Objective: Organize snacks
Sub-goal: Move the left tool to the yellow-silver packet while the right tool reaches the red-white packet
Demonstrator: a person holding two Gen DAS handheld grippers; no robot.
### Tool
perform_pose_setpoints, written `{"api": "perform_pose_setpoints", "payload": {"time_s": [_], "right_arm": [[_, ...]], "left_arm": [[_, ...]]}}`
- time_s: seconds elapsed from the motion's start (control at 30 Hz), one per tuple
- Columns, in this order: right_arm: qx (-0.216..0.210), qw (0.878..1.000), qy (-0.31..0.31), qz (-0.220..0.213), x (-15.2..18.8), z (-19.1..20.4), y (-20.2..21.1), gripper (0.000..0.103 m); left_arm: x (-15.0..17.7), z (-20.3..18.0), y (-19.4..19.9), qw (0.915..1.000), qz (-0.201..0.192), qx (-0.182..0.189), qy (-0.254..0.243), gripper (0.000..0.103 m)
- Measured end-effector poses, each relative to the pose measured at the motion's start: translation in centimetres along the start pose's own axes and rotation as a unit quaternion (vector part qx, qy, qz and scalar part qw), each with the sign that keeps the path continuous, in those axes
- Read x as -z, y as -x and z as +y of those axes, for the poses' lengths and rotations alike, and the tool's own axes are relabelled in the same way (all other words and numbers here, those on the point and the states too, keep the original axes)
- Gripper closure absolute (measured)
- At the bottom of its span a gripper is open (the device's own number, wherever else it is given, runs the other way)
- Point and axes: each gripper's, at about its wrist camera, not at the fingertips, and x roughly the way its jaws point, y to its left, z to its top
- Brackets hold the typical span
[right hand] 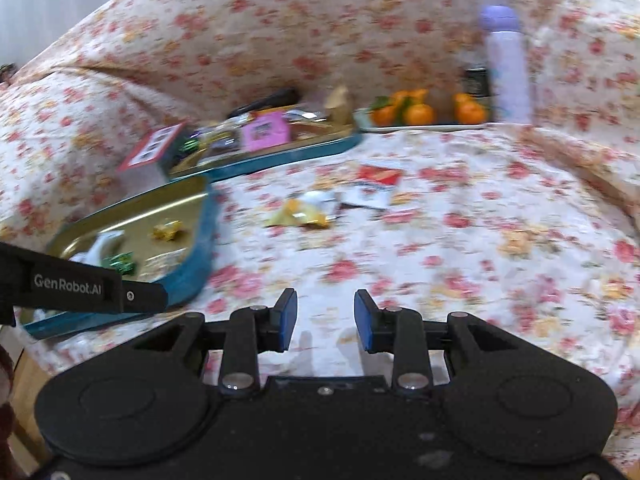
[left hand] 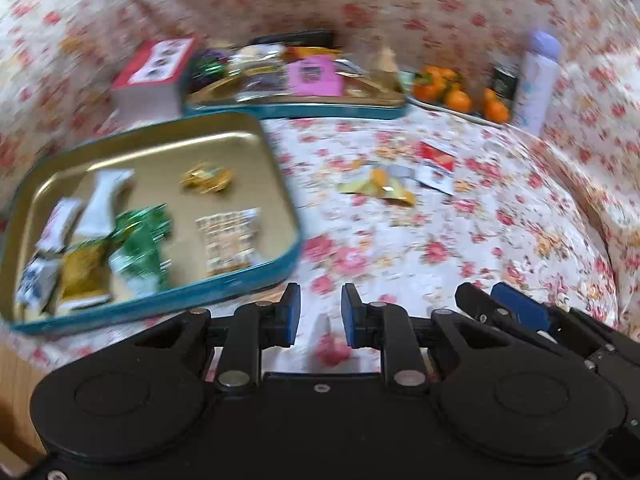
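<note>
A teal tin tray [left hand: 160,304] with a gold inside lies at the left and holds a green wrapper [left hand: 144,240], a gold candy [left hand: 206,178], a white packet [left hand: 106,200] and a biscuit pack [left hand: 228,240]. On the floral cloth beyond lie a loose yellow wrapper [left hand: 380,188] [right hand: 300,212] and a red-and-white packet [left hand: 438,164] [right hand: 376,184]. My left gripper [left hand: 320,312] hovers just right of the tray's near corner, pads almost together and nothing between them. My right gripper [right hand: 326,320] [left hand: 496,302] hangs beside it, jaws a little apart and empty.
A second teal tray [left hand: 296,110] full of snacks, a pink packet [left hand: 314,76] among them, sits at the back beside a red-and-white box [left hand: 152,76]. A plate of oranges [left hand: 456,98], a dark can [left hand: 504,80] and a lilac bottle [left hand: 536,80] stand back right. Cushions ring the cloth.
</note>
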Motion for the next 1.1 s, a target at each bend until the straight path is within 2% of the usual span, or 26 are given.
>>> {"api": "perform_pose_setpoints", "payload": {"time_s": [0.17,0.33,0.63,0.8,0.97,1.1], "right_arm": [[0.020,0.999,-0.022,-0.011,-0.6,-2.5,-0.6,0.070],[0.025,0.999,-0.032,-0.018,-2.3,-4.1,-2.3,0.069],[0.004,0.999,-0.029,-0.015,-7.2,-5.1,-7.4,0.066],[-0.005,1.000,-0.029,0.008,-9.3,-4.9,-11.3,0.061],[0.039,0.999,0.000,0.026,-9.8,-3.6,-15.0,0.054],[0.064,0.997,0.032,0.011,-9.4,-2.6,-15.9,0.050]], "left_arm": [[-0.4,-2.5,-1.7,0.9996,-0.008,0.013,-0.026,0.074],[-0.8,-3.9,-3.3,0.9991,-0.007,0.009,-0.041,0.073],[-1.8,-4.5,-4.7,0.9990,-0.013,0.014,-0.039,0.073],[-3.3,-4.0,-5.3,0.9994,-0.012,0.009,-0.030,0.073],[-3.3,-3.5,-5.7,0.9992,-0.007,-0.002,-0.039,0.073],[-3.3,-3.2,-6.2,0.9991,0.003,-0.005,-0.041,0.073]]}}
